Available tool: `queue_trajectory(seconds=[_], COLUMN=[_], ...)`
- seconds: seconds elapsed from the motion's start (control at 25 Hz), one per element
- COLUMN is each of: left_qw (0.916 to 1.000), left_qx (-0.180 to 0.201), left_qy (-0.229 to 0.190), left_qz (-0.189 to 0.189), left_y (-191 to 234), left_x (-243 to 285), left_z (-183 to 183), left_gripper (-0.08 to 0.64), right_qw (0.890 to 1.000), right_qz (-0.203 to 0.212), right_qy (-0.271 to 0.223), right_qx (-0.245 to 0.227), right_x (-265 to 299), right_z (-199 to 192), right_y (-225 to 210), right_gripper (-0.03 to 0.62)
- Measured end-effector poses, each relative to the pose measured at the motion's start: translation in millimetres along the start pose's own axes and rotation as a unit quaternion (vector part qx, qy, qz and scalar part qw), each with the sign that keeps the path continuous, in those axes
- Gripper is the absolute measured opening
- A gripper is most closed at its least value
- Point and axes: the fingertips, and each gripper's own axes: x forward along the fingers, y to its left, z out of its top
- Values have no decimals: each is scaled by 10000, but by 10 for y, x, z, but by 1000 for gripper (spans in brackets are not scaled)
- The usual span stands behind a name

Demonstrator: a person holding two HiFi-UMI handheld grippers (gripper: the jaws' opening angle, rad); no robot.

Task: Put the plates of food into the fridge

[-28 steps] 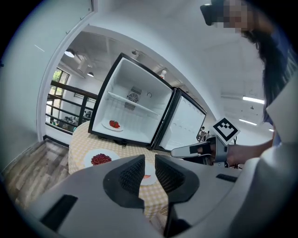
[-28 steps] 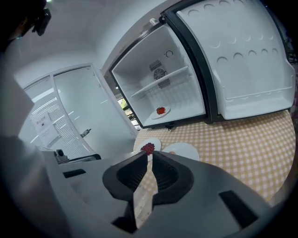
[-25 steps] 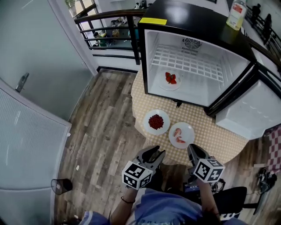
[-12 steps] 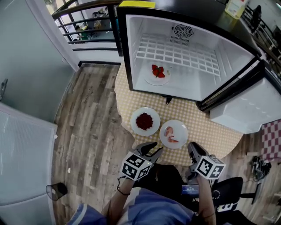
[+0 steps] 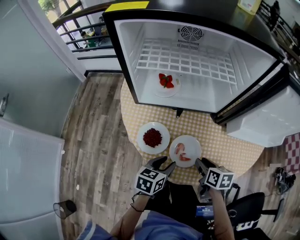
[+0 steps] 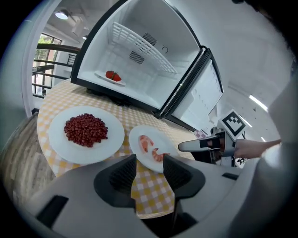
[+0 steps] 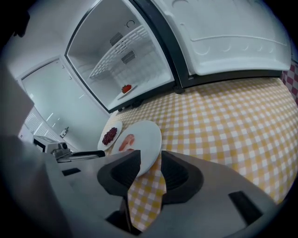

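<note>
On the yellow-checked table (image 5: 225, 145) lie a plate of red berries (image 5: 153, 138) and a plate of shrimp (image 5: 185, 151). A plate of strawberries (image 5: 165, 84) sits on the floor of the open fridge (image 5: 197, 96). My left gripper (image 5: 163, 164) is at the table's near edge, its jaws just opened and empty, with the shrimp plate (image 6: 151, 146) right ahead and the berry plate (image 6: 86, 132) to its left. My right gripper (image 5: 202, 164) has also just been opening. The shrimp plate's (image 7: 139, 139) rim reaches into its gap, and the pads stand apart from it.
The fridge door (image 5: 262, 122) hangs open to the right over the table. A wire shelf (image 5: 187, 58) spans the fridge's back. A bottle (image 5: 248, 4) stands on the fridge top. Wooden floor (image 5: 98, 126) and a railing (image 5: 89, 33) lie left. An office chair (image 5: 248, 211) is behind.
Both grippers have sunk toward the table's near edge and closer to the shrimp plate. The right gripper's jaws stand wider than before. The plates have not moved.
</note>
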Motion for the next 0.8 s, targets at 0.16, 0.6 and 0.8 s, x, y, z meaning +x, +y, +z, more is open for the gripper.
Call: queue_trajectory(seconds=[0.16,0.6,0.8], left_qw=[9999,9976,9980], left_qx=[-73,428,341], left_qy=[44,307,333], left_qz=[127,457,417], left_y=[60,54,61], left_x=[126,260,259], left_z=[-3,-71,-67], left_gripper=[175,175,175], right_qw=[9996,9995,9987], right_qz=[-80,-125,-325], right_qy=[-37,-176,-172], right_qx=[255,-213,-359], right_x=[102,131,199], right_z=[-34,-40,-13], right_y=[-89,-28,-42], right_gripper=[135,133,117])
